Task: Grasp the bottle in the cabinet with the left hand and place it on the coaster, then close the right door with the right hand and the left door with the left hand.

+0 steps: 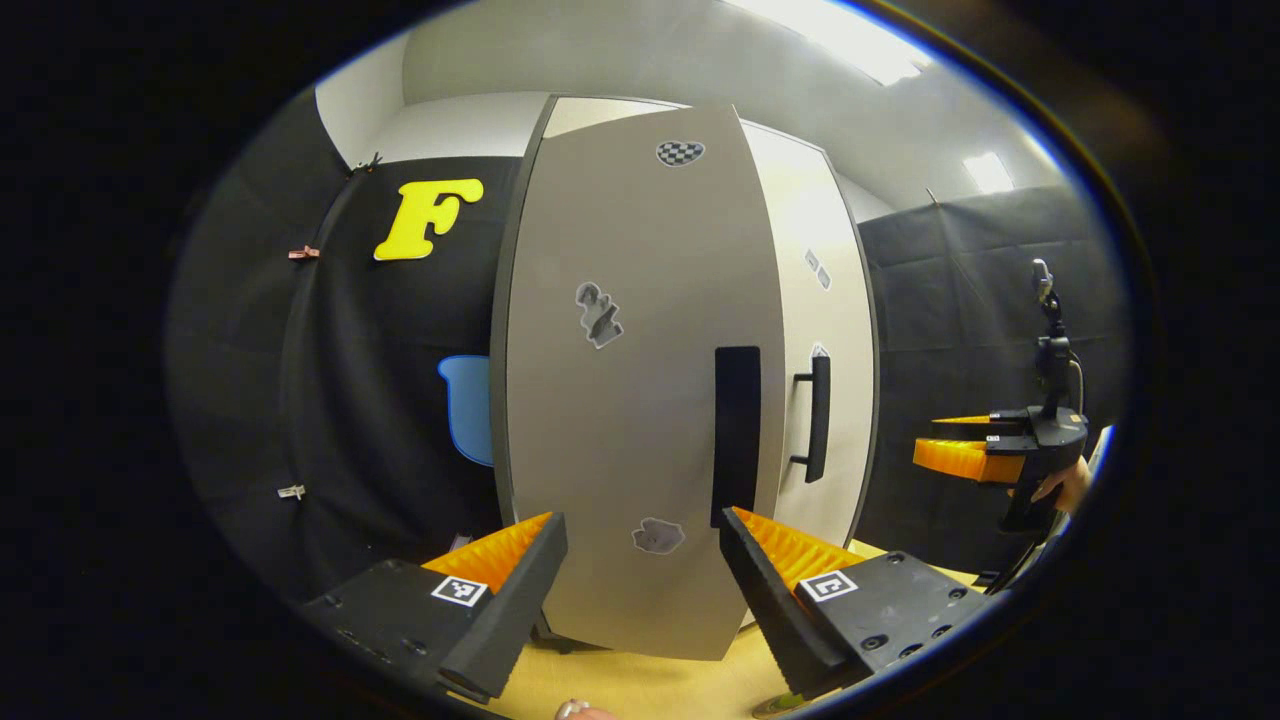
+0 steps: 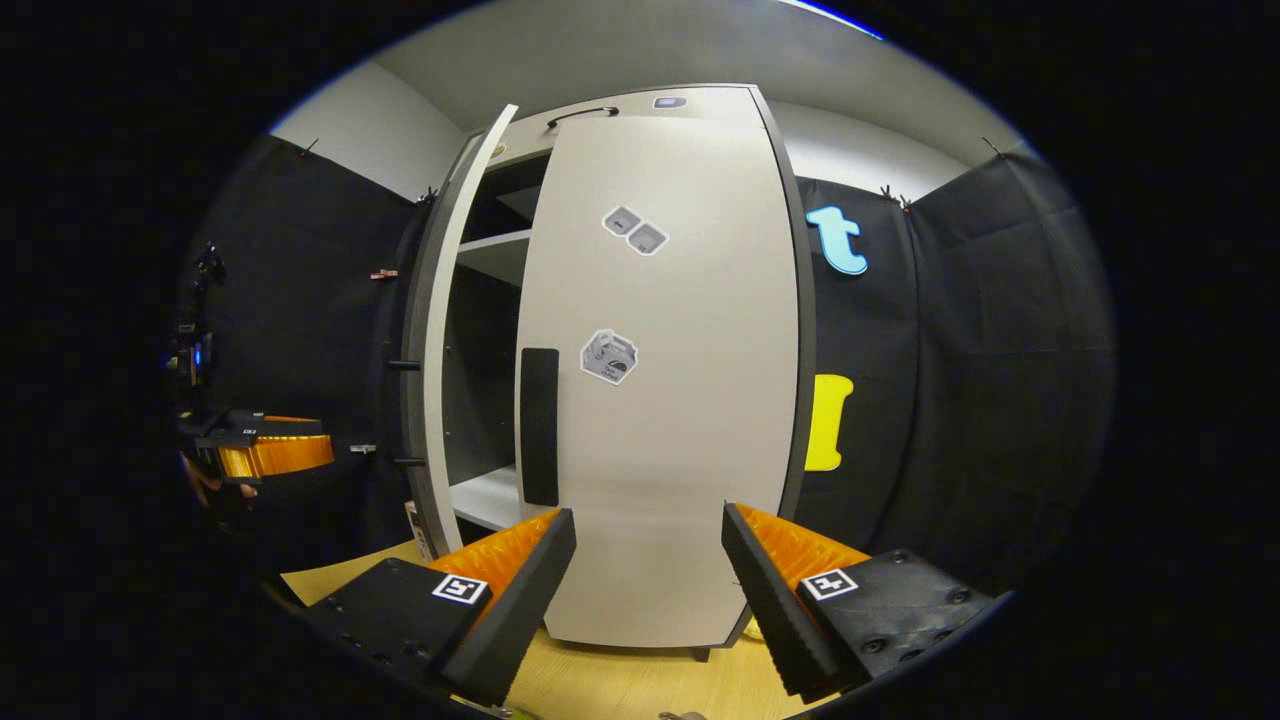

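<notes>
Grey-white panels face both cameras. In the right gripper view the right door [image 2: 665, 400] looks nearly or fully shut, while the left door [image 2: 432, 330] stands ajar at the cabinet's left edge, shelves showing in the gap. The right gripper [image 2: 648, 560] has its fingers spread wide, holding nothing. In the left gripper view the left gripper [image 1: 643, 560] is likewise wide and empty, facing the left door's outer face beside its dark handle [image 1: 737, 435]. Bottle and coaster cannot be made out. Judging so, closing the left door is in hand; next calls for a steady push until flush.
</notes>
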Available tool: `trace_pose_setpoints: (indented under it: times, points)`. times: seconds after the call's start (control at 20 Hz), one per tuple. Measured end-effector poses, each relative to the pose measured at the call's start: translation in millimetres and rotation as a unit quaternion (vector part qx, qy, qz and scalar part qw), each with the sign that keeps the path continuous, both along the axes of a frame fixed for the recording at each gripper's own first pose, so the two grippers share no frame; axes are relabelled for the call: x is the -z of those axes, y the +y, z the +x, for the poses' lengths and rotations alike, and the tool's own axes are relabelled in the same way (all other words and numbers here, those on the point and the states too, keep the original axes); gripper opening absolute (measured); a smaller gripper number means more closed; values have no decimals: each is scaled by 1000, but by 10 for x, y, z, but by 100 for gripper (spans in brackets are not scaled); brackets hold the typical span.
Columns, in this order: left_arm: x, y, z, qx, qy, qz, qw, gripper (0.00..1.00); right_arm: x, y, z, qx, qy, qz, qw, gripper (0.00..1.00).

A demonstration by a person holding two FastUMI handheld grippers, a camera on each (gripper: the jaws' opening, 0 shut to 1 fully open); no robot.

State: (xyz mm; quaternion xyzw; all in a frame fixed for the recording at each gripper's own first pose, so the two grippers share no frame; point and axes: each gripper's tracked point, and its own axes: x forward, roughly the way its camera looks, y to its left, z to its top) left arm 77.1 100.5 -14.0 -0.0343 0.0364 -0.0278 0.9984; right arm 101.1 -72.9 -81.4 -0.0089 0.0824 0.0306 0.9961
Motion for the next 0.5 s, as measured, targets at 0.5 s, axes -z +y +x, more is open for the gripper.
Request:
trace_pose_setpoints:
  times: [0.5]
  points:
    - [-107, -9, -176, -13, -18, -31, 999, 98, -187, -27, -308, 28, -14, -19, 999, 97]
